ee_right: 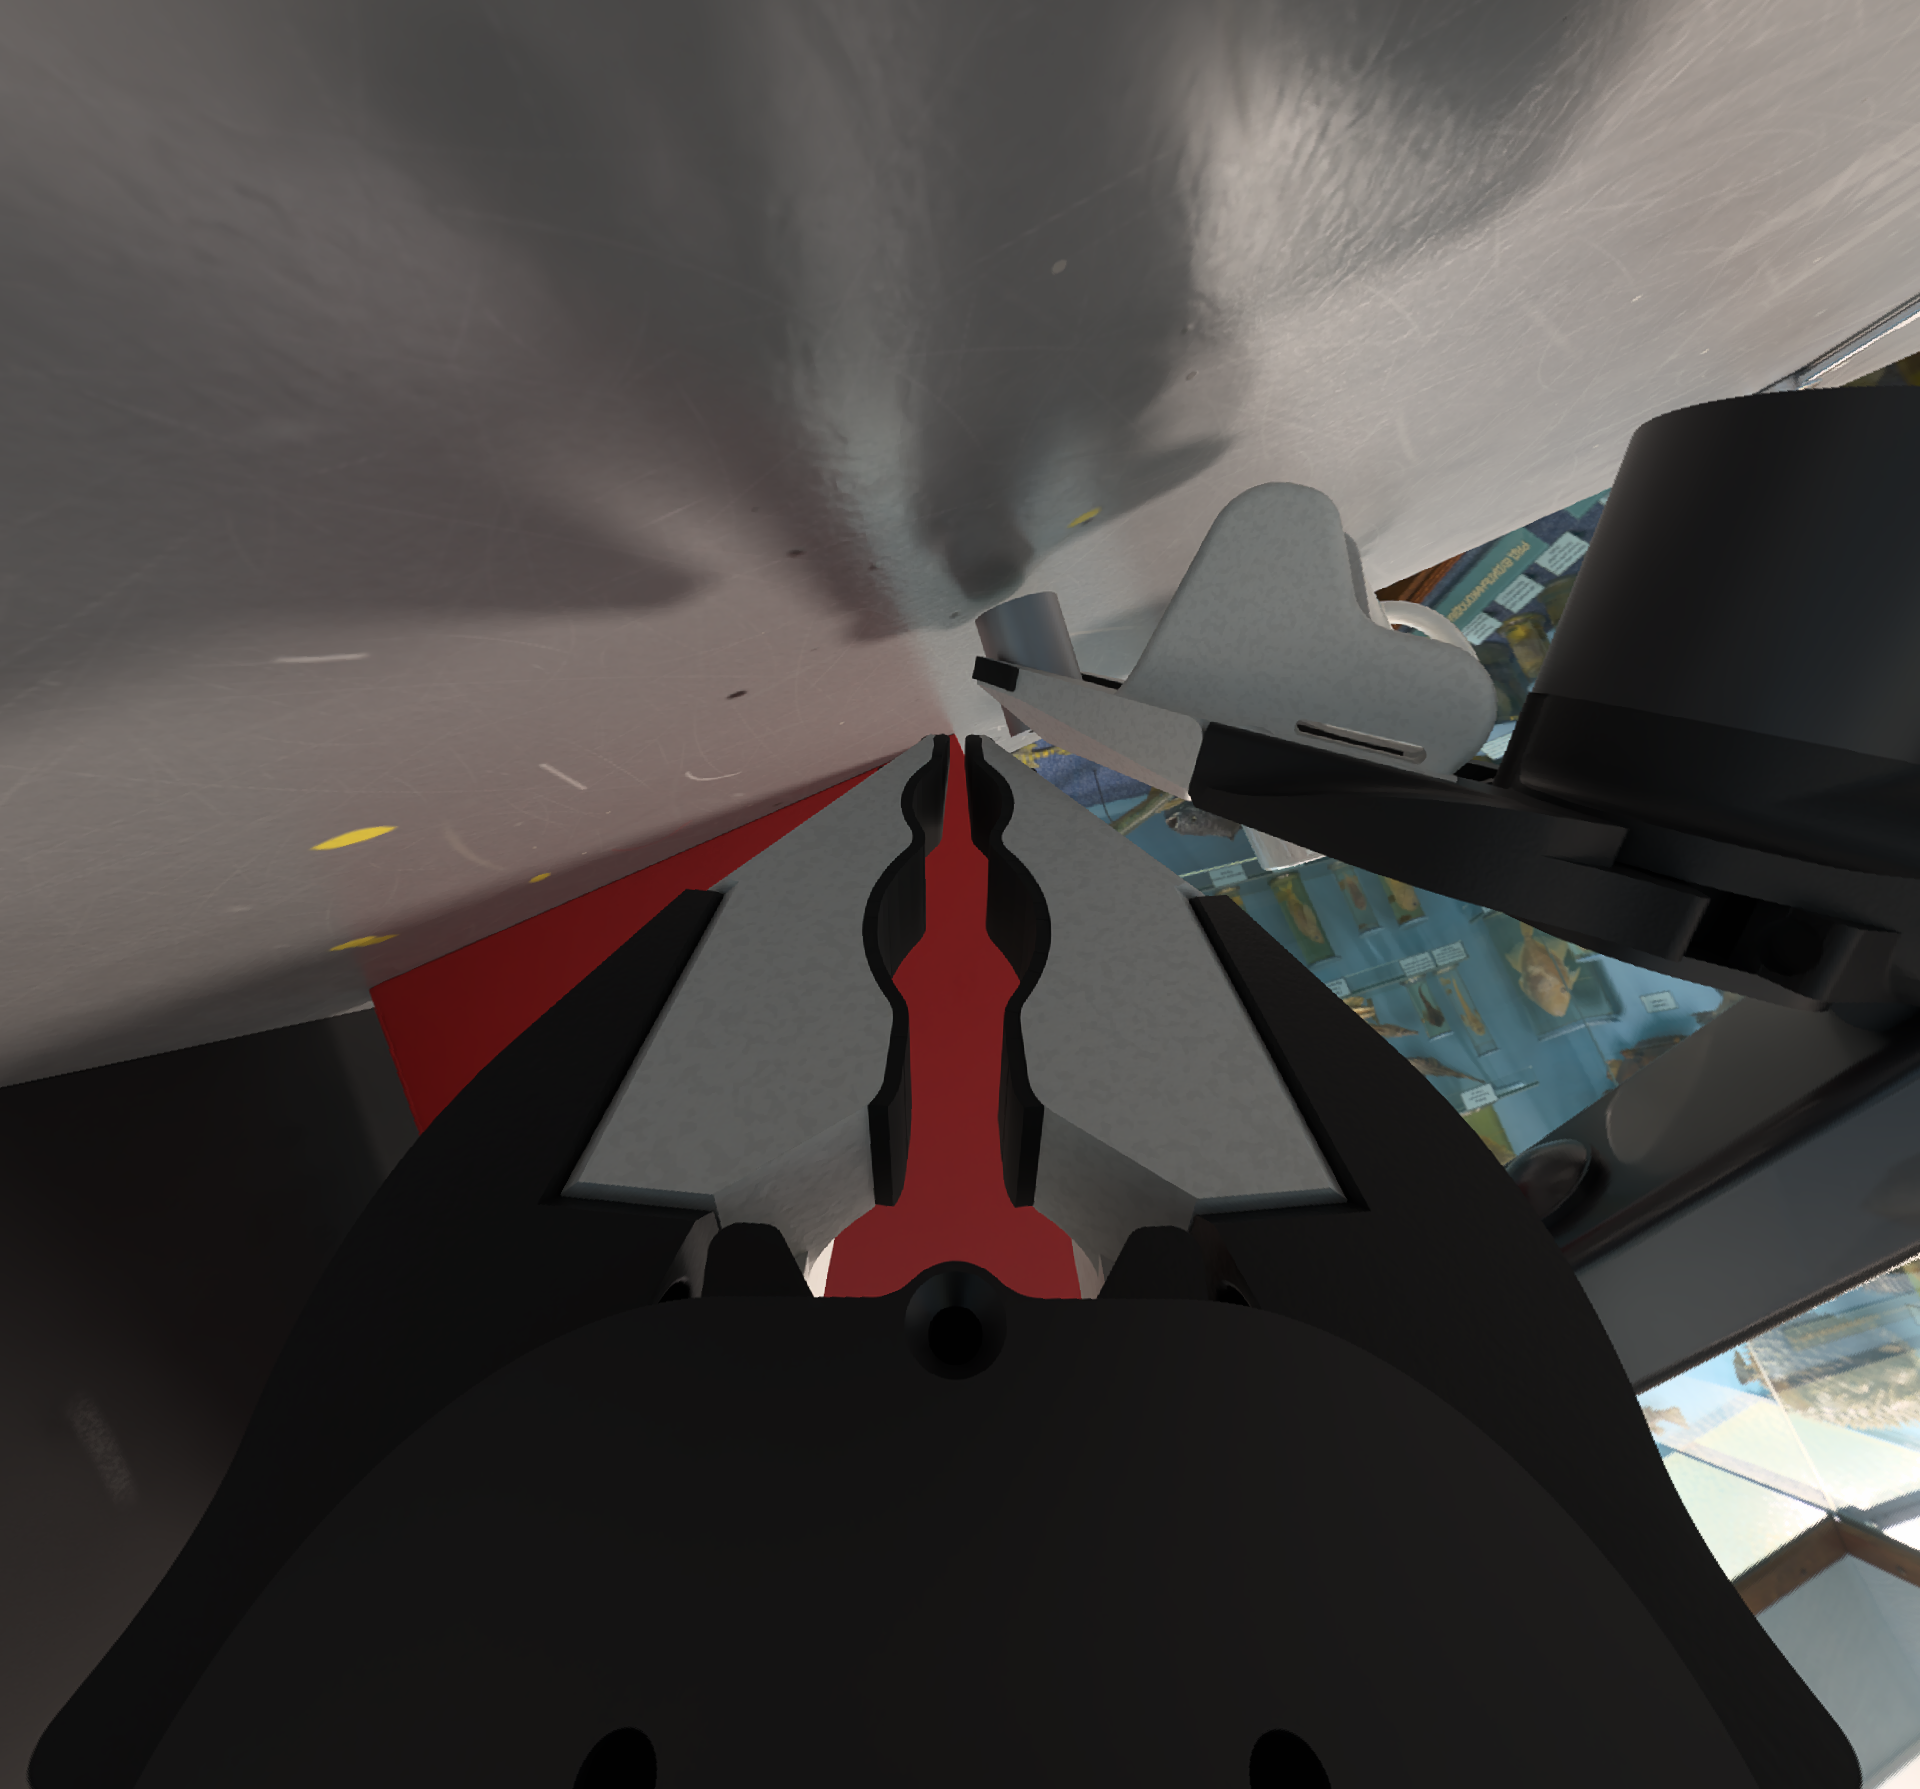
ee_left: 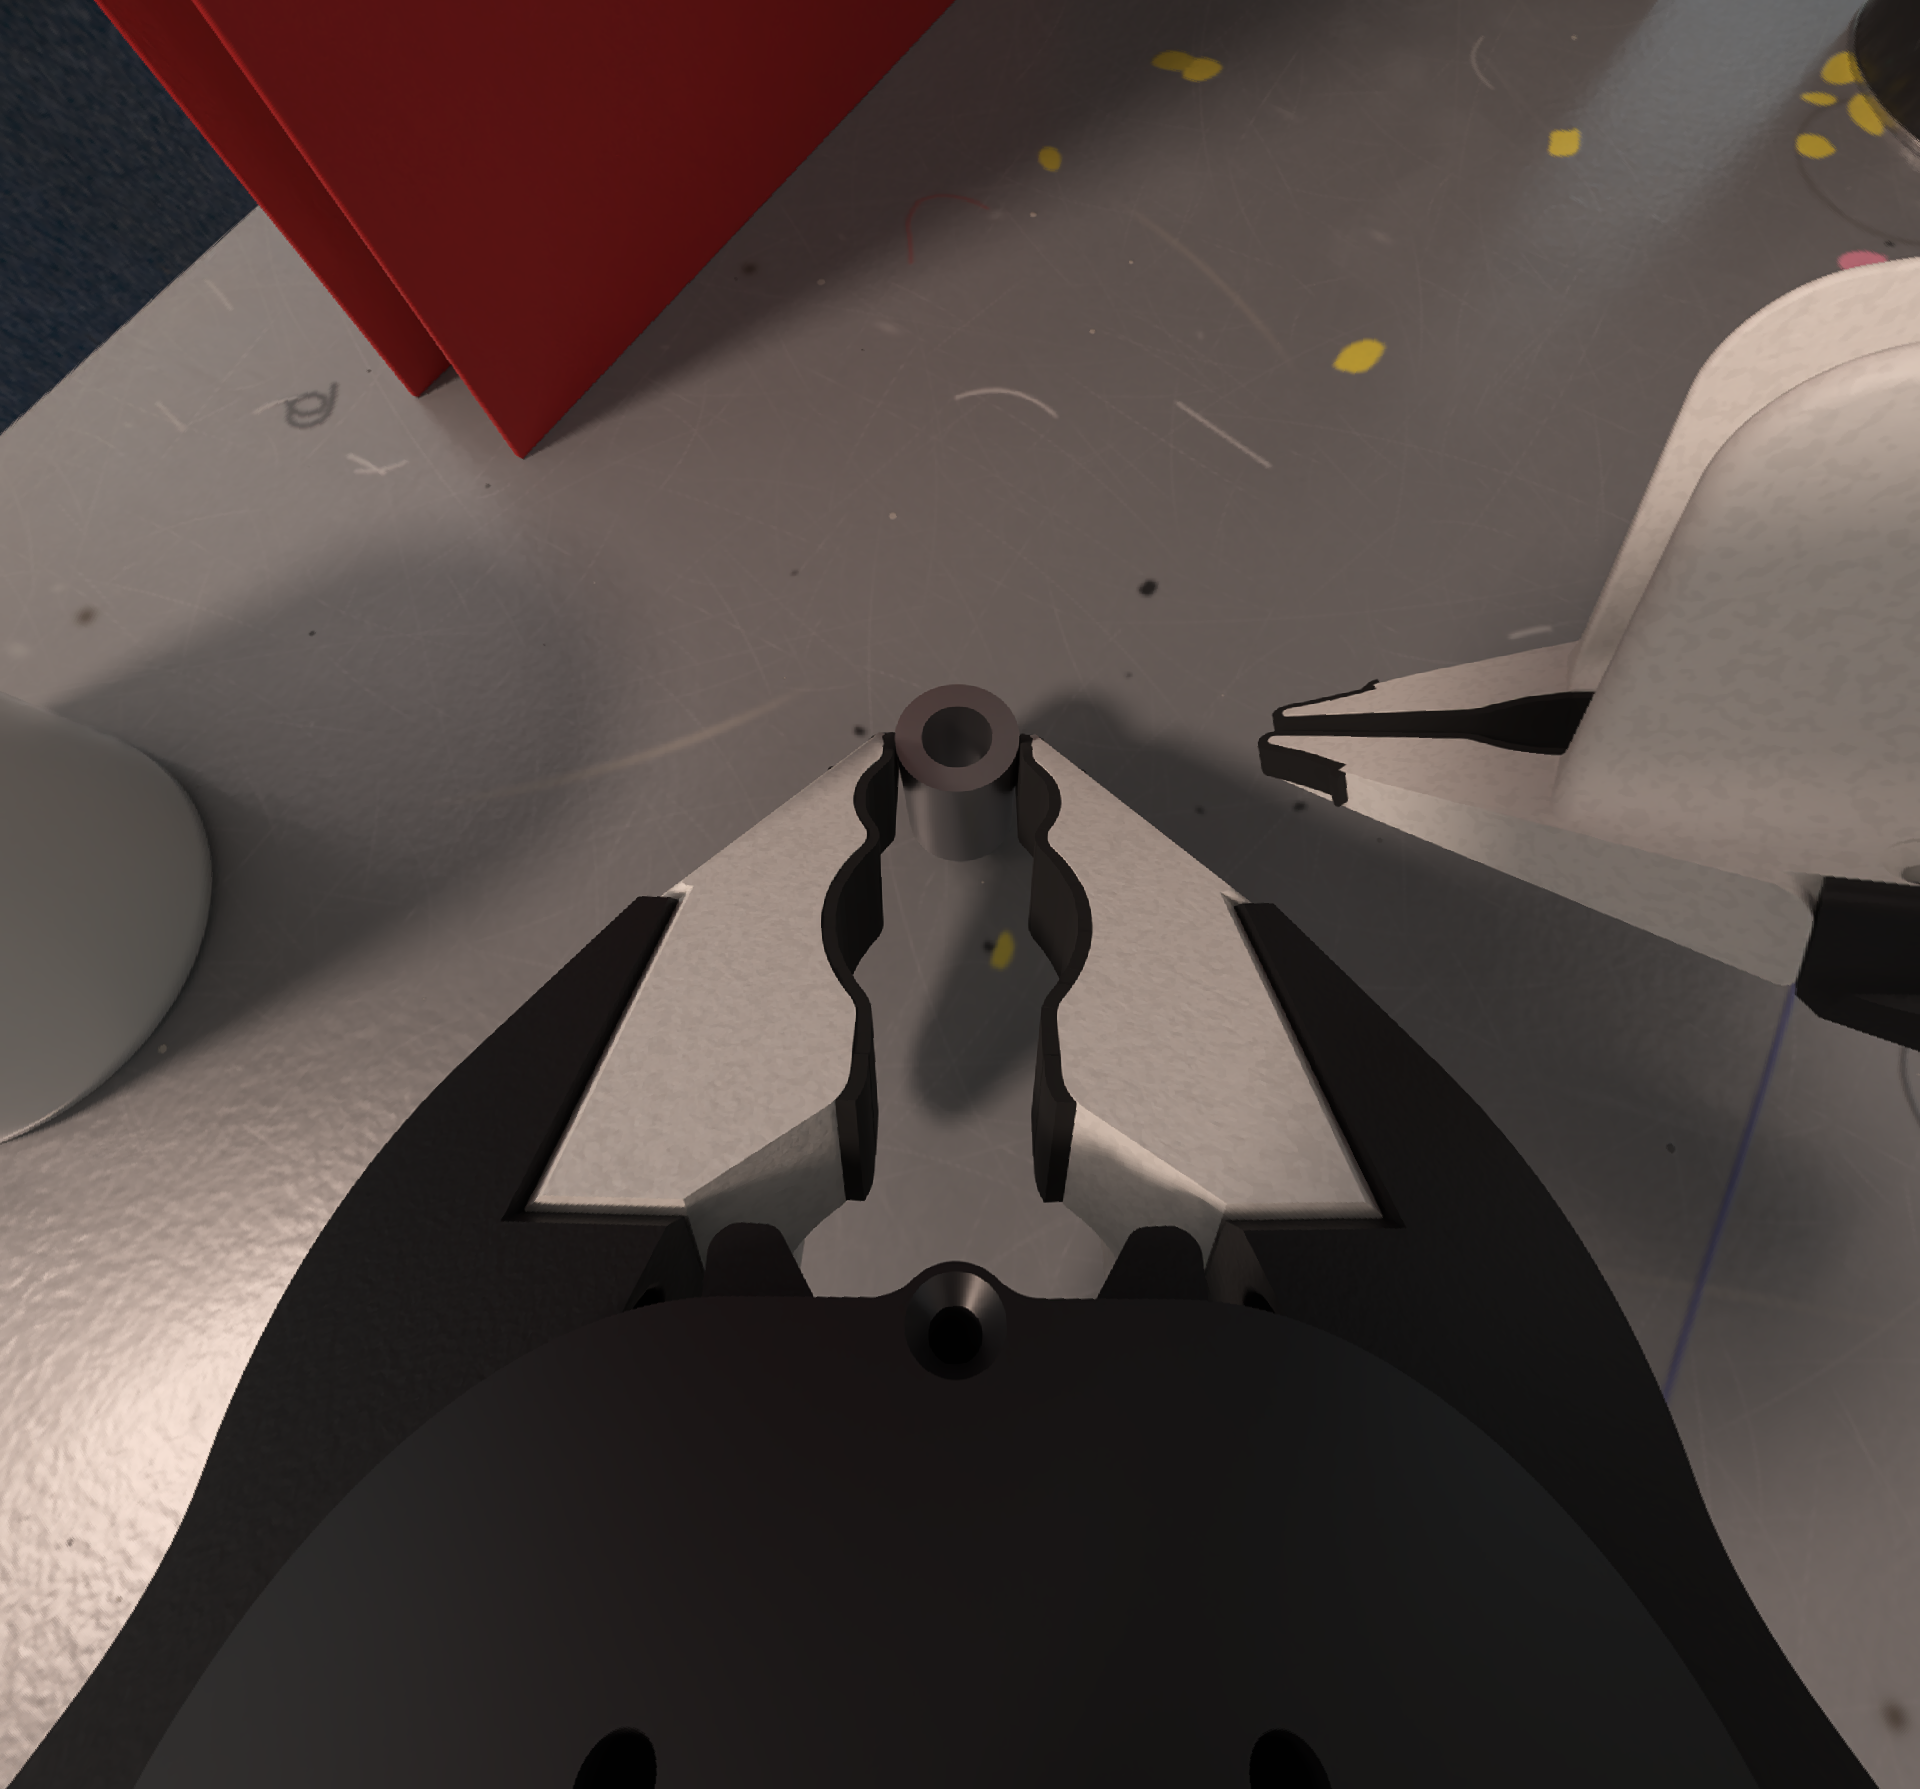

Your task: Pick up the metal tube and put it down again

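Clamped at its very fingertips, our left gripper (ee_left: 956, 771) holds the metal tube (ee_left: 956, 773) upright above the grey table (ee_left: 727, 544); so shallow a pinch could let it slip or tip on release. Our right gripper (ee_right: 958, 747) idles nearly closed, empty. We read no writing on the tube.

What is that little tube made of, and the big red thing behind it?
The tube looks like dull grey metal: smooth, thick-walled, with a soft sheen and a hollow middle. The left gripper holds it at the fingertips. The red thing looks like matte card or painted board: flat, sharp-edged, no shine. That one is harder to tell.
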Controlling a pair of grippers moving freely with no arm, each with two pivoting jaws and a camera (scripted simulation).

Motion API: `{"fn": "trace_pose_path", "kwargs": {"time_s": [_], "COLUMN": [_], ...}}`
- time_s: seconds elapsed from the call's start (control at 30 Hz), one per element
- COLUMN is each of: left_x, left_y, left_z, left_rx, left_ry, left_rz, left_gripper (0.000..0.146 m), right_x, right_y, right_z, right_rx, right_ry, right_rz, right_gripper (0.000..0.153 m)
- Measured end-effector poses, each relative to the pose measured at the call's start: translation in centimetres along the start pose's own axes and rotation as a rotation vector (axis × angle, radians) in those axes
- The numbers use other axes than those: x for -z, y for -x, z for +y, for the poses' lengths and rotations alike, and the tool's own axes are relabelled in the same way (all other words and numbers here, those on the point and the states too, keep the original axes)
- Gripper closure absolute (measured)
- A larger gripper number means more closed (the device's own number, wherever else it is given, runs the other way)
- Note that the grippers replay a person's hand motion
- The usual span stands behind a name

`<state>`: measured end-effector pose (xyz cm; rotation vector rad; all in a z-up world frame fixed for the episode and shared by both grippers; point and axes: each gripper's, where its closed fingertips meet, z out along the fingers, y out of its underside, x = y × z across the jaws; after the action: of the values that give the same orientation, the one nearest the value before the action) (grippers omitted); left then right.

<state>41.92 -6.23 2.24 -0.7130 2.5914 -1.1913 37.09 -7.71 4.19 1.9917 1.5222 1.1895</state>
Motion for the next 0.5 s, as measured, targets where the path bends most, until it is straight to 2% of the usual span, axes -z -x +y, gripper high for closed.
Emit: {"fn": "trace_pose_path", "kwargs": {"time_s": [0.3, 0.5], "left_x": [-0.1, -0.2], "left_y": [0.2, 0.2], "left_z": [-0.1, -0.1], "left_rx": [0.008, 0.014], "left_ry": [0.012, 0.008], "left_rz": [0.011, 0.013], "left_gripper": [0.124, 0.124], "right_x": [0.6, 1.3], "right_y": [-0.1, -0.1], "right_z": [0.5, 0.6], "right_rx": [-0.038, -0.132], "right_ry": [-0.026, -0.059], "right_rz": [-0.010, -0.017], "right_gripper": [0.150, 0.150]}}
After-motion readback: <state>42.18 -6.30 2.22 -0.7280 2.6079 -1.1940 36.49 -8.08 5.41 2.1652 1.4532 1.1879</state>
